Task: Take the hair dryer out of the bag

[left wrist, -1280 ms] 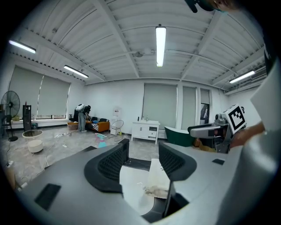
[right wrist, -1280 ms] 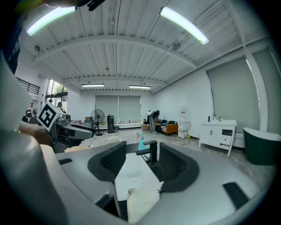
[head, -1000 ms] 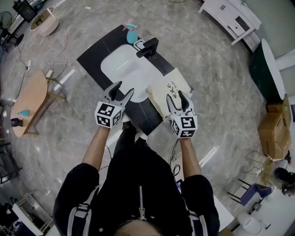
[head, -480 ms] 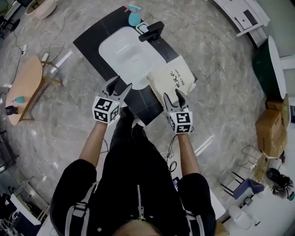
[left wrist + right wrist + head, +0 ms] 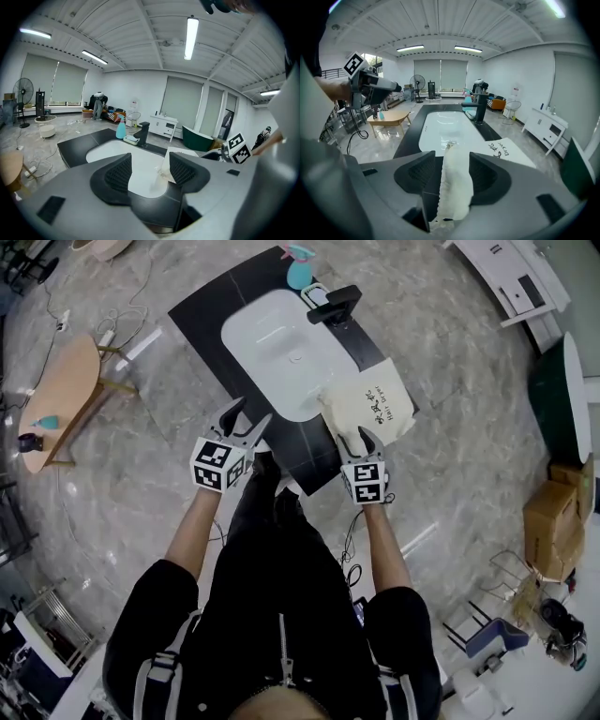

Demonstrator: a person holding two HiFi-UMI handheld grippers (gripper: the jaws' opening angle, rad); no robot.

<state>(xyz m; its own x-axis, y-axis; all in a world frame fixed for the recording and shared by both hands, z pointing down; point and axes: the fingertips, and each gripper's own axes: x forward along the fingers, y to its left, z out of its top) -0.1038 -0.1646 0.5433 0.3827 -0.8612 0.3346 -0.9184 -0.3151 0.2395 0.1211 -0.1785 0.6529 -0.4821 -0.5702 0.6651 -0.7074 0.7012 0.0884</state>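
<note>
A cream cloth bag [image 5: 375, 409] with black print lies flat on the black counter [image 5: 202, 310], to the right of the white basin [image 5: 281, 352]. No hair dryer shows; the bag hides whatever is inside. My right gripper [image 5: 361, 439] is at the bag's near edge. In the right gripper view a strip of the bag's fabric [image 5: 454, 187] runs up between the spread jaws, which stand open around it. My left gripper [image 5: 248, 418] hovers open over the counter's near edge, left of the bag, with nothing between its jaws [image 5: 150, 171].
A black faucet [image 5: 336, 304] and a teal spray bottle [image 5: 298, 273] stand at the basin's far rim. A wooden side table [image 5: 61, 399] is on the left, with cardboard boxes [image 5: 553, 521] and a dark green tub [image 5: 562, 390] on the right. Cables lie on the marble floor.
The person has stepped closer to the counter. My right gripper moved forward onto the bag's near edge, with fabric now between its jaws. The left gripper stayed open, level with it.
</note>
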